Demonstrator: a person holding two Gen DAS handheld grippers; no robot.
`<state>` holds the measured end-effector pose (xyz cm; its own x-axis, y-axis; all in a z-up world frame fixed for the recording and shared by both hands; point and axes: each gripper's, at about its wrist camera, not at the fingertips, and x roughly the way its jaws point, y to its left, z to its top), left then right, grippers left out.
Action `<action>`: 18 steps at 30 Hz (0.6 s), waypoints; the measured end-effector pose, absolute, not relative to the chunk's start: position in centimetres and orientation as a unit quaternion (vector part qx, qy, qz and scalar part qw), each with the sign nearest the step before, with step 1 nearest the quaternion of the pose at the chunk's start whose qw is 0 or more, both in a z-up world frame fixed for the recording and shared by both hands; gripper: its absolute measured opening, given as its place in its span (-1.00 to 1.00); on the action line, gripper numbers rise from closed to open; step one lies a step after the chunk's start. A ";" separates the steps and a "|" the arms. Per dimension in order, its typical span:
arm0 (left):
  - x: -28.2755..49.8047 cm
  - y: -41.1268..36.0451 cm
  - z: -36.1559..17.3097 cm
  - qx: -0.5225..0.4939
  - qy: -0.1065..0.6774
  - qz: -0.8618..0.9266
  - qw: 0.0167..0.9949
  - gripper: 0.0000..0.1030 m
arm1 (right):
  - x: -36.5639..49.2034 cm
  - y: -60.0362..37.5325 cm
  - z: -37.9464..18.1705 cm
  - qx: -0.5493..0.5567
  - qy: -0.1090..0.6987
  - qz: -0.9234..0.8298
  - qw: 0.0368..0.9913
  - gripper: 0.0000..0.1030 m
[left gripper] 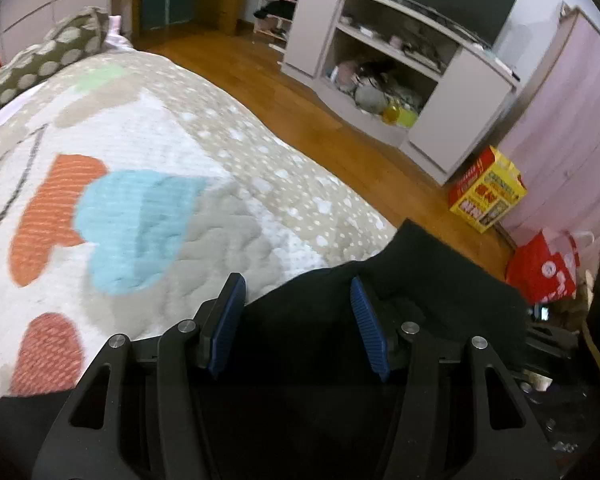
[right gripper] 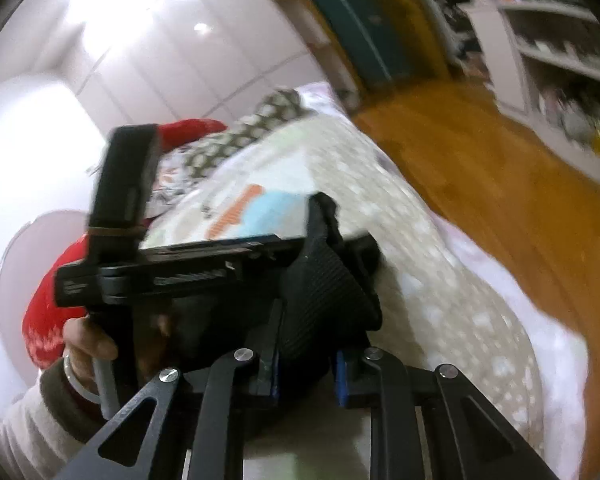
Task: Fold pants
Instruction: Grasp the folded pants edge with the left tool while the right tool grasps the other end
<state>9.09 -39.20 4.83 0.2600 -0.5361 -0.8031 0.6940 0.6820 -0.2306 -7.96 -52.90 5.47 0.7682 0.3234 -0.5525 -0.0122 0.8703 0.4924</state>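
Observation:
Black pants (left gripper: 420,280) lie over the near right corner of the bed's patterned quilt (left gripper: 160,140). My left gripper (left gripper: 296,282) hovers over them, open, both blue pads (left gripper: 228,320) bare with dark cloth below and beyond them. In the right wrist view my right gripper (right gripper: 307,376) is shut on a bunched fold of the pants (right gripper: 328,280), which rises from between its pads. The left gripper's black housing (right gripper: 180,268) crosses that view just beyond, held by a hand (right gripper: 88,340) in a pale sleeve.
A polka-dot blanket (left gripper: 40,60) is heaped at the bed's far end. Right of the bed runs wooden floor (left gripper: 300,92), with a white shelf unit (left gripper: 380,40), a yellow and red box (left gripper: 488,192) and a red bag (left gripper: 544,268) along the wall.

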 end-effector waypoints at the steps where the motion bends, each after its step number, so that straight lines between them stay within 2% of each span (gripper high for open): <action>1: 9.0 -38.7 5.3 0.080 0.464 -0.388 0.792 0.06 | -7.9 -52.4 6.3 0.229 0.321 0.100 0.914 -0.64; 5: 9.0 -34.7 7.7 0.045 0.457 -0.373 0.806 0.06 | -7.5 -49.5 9.2 0.196 0.302 0.138 0.923 -0.64; 10: 8.2 -26.7 9.7 -0.017 0.450 -0.333 0.828 0.06 | -6.8 -44.7 10.2 0.166 0.302 0.202 0.917 -0.64; 16: 5.9 -17.7 9.3 -0.087 0.447 -0.283 0.844 0.06 | -5.8 -37.3 7.3 0.126 0.340 0.273 0.891 -0.64; 18: 4.6 -15.8 8.3 -0.095 0.455 -0.267 0.844 0.06 | -5.3 -34.7 5.2 0.108 0.382 0.293 0.870 -0.61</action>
